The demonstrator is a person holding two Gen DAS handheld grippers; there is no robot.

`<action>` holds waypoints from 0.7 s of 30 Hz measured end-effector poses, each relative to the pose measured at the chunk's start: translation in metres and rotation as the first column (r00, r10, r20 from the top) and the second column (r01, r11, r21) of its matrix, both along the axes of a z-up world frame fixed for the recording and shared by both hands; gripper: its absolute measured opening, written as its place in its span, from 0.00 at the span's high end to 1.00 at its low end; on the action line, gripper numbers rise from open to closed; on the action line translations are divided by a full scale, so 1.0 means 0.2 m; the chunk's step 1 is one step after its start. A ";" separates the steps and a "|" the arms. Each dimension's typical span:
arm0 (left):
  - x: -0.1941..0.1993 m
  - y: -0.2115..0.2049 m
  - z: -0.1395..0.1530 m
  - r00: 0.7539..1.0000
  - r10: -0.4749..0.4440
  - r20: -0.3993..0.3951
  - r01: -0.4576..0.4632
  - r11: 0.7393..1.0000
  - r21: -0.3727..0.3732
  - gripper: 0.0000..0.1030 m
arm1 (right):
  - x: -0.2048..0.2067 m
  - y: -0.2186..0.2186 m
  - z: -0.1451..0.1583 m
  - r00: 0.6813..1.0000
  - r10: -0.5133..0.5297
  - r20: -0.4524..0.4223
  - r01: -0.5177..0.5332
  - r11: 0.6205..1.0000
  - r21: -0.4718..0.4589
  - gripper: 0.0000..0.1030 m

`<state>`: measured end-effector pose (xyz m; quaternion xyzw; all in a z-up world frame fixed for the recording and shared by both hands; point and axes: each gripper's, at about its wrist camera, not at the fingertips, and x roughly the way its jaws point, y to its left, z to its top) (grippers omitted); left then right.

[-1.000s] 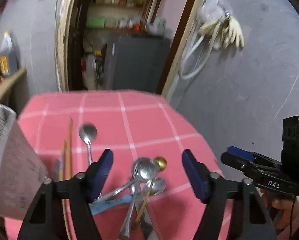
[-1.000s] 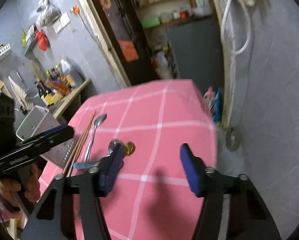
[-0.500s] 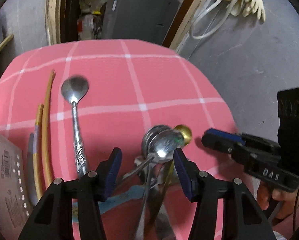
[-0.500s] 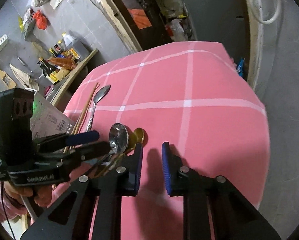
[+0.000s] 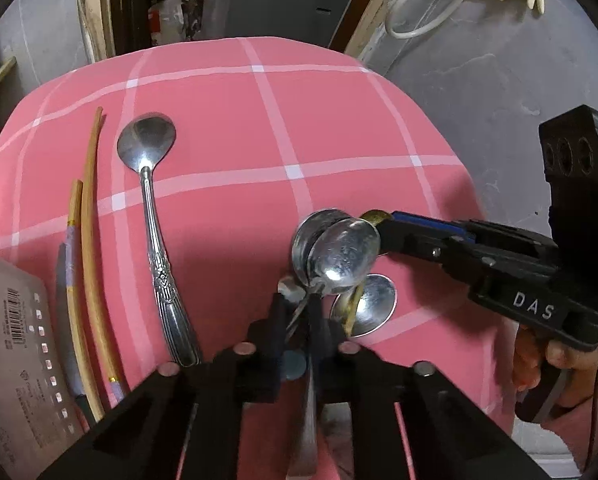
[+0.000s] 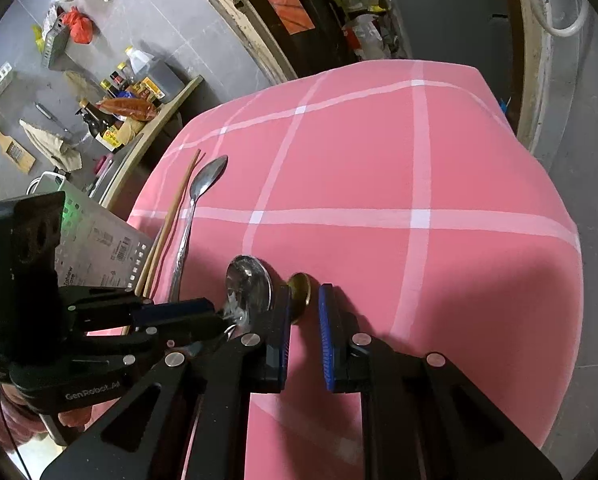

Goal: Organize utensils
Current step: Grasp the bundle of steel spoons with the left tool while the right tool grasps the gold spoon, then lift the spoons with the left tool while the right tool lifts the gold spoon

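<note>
A pile of metal spoons (image 5: 335, 256) lies on the pink checked cloth (image 5: 259, 128). My left gripper (image 5: 299, 312) is shut on the handles of spoons in that pile; it also shows in the right wrist view (image 6: 219, 316). A gold spoon bowl (image 6: 300, 292) lies between the narrowly parted fingers of my right gripper (image 6: 304, 312), whose jaws do not touch it; that gripper reaches in from the right in the left wrist view (image 5: 383, 228). A single ornate spoon (image 5: 155, 224) and wooden chopsticks (image 5: 89, 248) lie to the left.
A white perforated utensil holder (image 5: 7, 360) stands at the left edge, also in the right wrist view (image 6: 99, 248). The table drops off to a grey floor on the right. A shelf with bottles (image 6: 131, 92) and a doorway lie behind.
My left gripper moved down and closed on the spoon handles. My right gripper moved in toward the gold spoon bowl, its jaws still narrow.
</note>
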<state>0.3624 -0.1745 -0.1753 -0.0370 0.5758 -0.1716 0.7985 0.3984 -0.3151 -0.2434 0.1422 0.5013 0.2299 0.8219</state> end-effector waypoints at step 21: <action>0.02 0.02 -0.03 0.992 -0.087 -0.091 0.087 0.996 0.000 0.81 | 0.01 -0.02 -0.04 0.998 -0.033 -0.053 0.035 0.998 0.043 0.95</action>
